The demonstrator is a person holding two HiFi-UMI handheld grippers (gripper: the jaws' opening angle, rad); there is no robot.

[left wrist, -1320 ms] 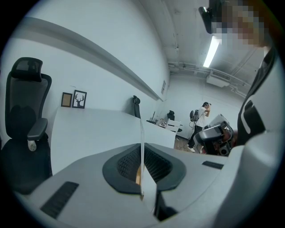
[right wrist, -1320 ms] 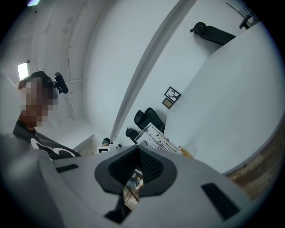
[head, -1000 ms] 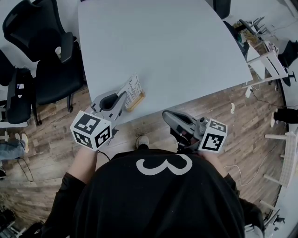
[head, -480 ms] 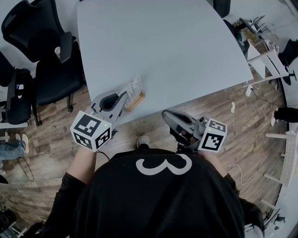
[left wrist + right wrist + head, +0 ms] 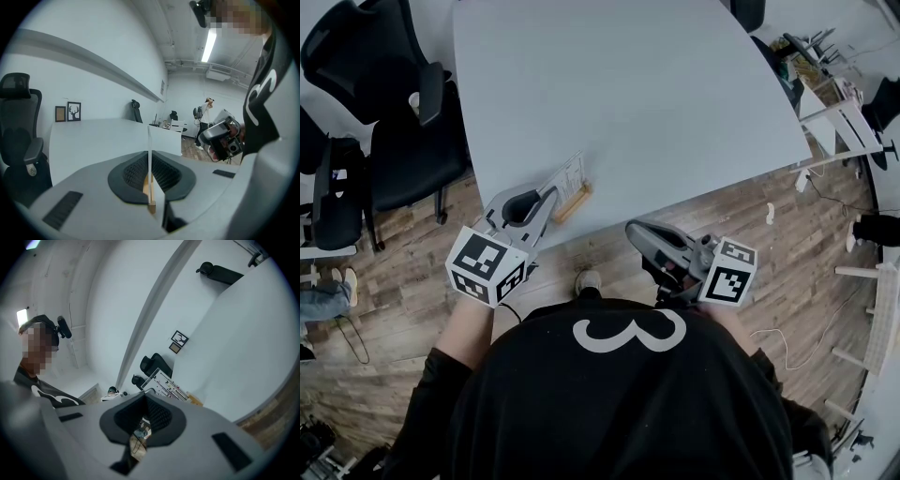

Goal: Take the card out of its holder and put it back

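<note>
A white printed card point(image 5: 570, 175) stands in a low wooden holder point(image 5: 574, 202) near the front edge of the pale grey table point(image 5: 628, 94). My left gripper point(image 5: 553, 195) reaches in from the front left and is shut on the card. In the left gripper view the card point(image 5: 149, 154) shows edge-on between the dark pads, with the holder point(image 5: 149, 192) beneath it. My right gripper point(image 5: 633, 230) hovers off the table's front edge, shut and holding nothing. The right gripper view shows the card point(image 5: 168, 385) far off, over on the table.
Black office chairs point(image 5: 356, 47) point(image 5: 403, 169) stand left of the table. White racks with clutter point(image 5: 830, 94) are at the right. Wooden floor point(image 5: 769, 262) lies below the table's front edge. The right gripper point(image 5: 225, 138) shows in the left gripper view.
The left gripper has shifted very slightly to the right. The card still stands in its holder. The right gripper has not moved.
</note>
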